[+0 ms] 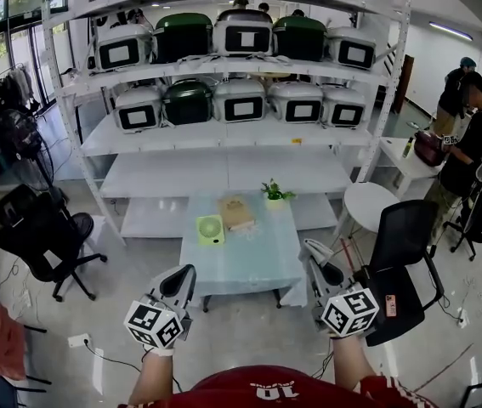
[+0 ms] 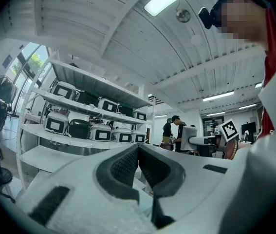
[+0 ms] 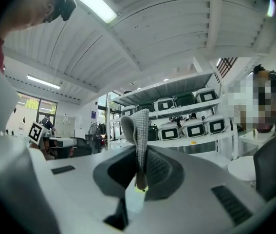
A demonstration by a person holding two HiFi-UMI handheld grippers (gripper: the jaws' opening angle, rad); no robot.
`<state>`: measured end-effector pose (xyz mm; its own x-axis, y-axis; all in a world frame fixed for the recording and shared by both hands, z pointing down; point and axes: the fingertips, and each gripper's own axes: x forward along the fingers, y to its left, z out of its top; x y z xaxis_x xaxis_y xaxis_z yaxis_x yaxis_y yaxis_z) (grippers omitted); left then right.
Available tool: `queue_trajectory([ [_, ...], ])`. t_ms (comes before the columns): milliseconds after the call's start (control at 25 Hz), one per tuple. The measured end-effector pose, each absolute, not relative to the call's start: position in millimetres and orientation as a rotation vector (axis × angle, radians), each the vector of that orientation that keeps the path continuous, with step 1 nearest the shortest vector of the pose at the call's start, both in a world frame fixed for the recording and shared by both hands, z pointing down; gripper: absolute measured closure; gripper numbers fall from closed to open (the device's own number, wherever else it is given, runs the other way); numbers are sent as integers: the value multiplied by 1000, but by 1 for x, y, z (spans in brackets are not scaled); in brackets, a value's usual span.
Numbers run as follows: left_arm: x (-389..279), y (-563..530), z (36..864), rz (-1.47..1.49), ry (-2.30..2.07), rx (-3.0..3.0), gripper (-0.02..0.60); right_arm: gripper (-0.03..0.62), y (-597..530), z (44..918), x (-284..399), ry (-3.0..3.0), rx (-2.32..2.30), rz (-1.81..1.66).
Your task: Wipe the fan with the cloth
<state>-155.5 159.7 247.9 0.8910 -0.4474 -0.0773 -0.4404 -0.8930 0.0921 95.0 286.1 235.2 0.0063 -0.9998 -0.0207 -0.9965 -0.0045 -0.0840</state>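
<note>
Your right gripper [image 1: 315, 257] pinched the limp cloth [image 3: 138, 130], left gripper [image 1: 183, 279] closed empty; the fan [image 1: 210, 229] on the table [image 1: 262, 266] looked light, likely needing steadying by its frame.

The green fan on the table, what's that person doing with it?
Nothing yet. A person stands back from the table, holding a hand-held gripper in each hand. The right hand-held gripper is shut on a grey cloth; the left hand-held gripper is shut and empty. The green fan sits untouched on the table.
</note>
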Motion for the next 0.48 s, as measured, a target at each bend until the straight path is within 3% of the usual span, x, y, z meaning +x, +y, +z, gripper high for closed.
queue_trajectory([
  [480,-154,161,256,-151,-671,2963,581,576,288,239,90,2178,-2176,-80],
])
